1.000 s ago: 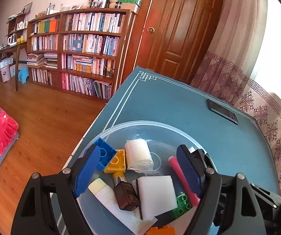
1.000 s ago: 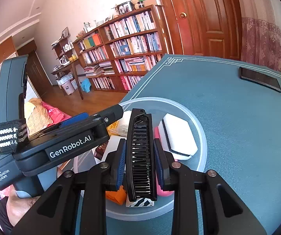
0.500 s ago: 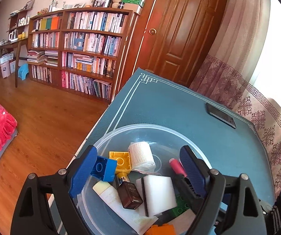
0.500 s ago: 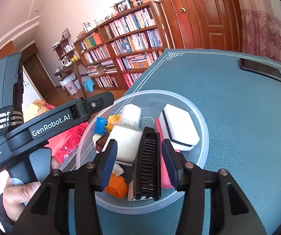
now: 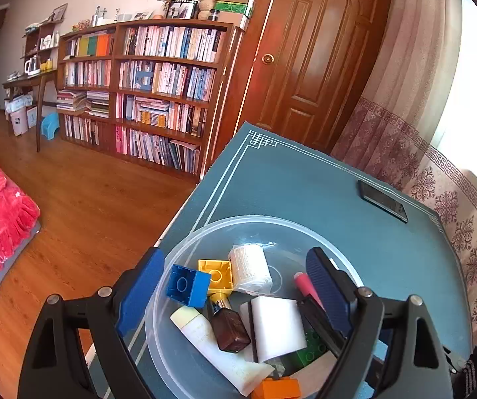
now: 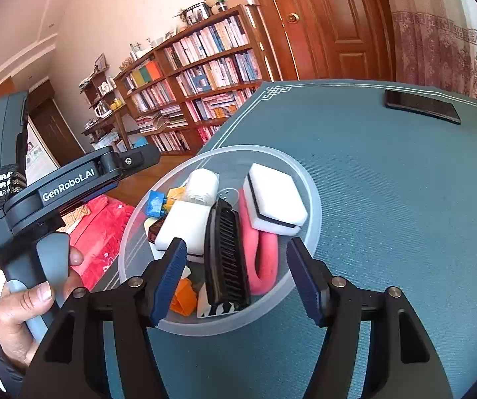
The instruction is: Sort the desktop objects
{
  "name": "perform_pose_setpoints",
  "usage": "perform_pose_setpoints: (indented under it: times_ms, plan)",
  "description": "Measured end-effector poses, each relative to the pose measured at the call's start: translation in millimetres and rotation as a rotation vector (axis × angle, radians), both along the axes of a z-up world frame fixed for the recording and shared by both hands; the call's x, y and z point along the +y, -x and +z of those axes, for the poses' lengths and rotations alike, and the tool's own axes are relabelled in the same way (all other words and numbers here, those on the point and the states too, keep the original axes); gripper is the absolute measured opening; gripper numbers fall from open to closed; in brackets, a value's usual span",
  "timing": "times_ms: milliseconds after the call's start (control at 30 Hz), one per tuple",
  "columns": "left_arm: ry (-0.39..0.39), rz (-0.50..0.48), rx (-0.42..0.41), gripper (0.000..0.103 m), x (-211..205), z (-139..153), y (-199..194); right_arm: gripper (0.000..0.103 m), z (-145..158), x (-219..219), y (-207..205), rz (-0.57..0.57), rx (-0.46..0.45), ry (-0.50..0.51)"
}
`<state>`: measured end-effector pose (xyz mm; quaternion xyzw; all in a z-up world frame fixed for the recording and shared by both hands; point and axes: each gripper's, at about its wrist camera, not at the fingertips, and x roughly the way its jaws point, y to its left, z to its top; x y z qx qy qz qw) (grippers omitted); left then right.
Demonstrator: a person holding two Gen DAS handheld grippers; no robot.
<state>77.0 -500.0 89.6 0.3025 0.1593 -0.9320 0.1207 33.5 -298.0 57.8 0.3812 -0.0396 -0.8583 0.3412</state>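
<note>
Translucent round plastic bowl (image 6: 304, 179) sits near the teal mat's left edge (image 5: 225, 179), crowded; black comb (image 6: 226, 252) lies inside. Left gripper (image 5: 235, 286) and right gripper (image 6: 235, 279) both gape, empty. Bare mat beyond, to a black phone (image 6: 421, 108).

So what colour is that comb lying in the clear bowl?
Black. The comb shows best in the right wrist view, lying in the bowl beside a pink looped thing.

Matte black two-finger right gripper (image 6: 235, 277) with ribbed blue pads (image 6: 169, 276) — silver screws; grey-handled left gripper (image 6: 72, 186) marked "GenRobot.AI".
</note>
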Motion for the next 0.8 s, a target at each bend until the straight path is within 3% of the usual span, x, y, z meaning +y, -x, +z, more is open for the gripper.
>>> perform_pose_setpoints:
  times_ms: [167,300,367,433,533,800]
  plan:
    - [0.091,-0.005,0.013,0.09,19.4,7.6,-7.6,0.067,2.4,13.3,-3.6,-0.032,0.007,-0.01]
    - [0.149,0.005,0.026,0.092,29.8,15.7,-16.5,0.068,14.9,13.9,-20.4,-0.029,0.111,-0.055]
    - [0.181,0.018,0.034,0.102,34.4,19.6,-22.4,0.068,23.2,11.7,-32.9,-0.025,0.179,-0.085]
    - [0.222,0.032,0.051,0.103,39.5,24.2,-30.5,0.079,30.4,9.5,-45.1,-0.026,0.245,-0.113]
    - [0.268,0.043,0.059,0.103,44.9,30.1,-40.0,0.085,37.5,7.5,-60.7,-0.059,0.317,-0.152]
    - [0.296,0.07,0.089,0.103,46.9,42.4,-66.1,0.087,41.5,19.2,-63.2,-0.123,0.241,-0.118]
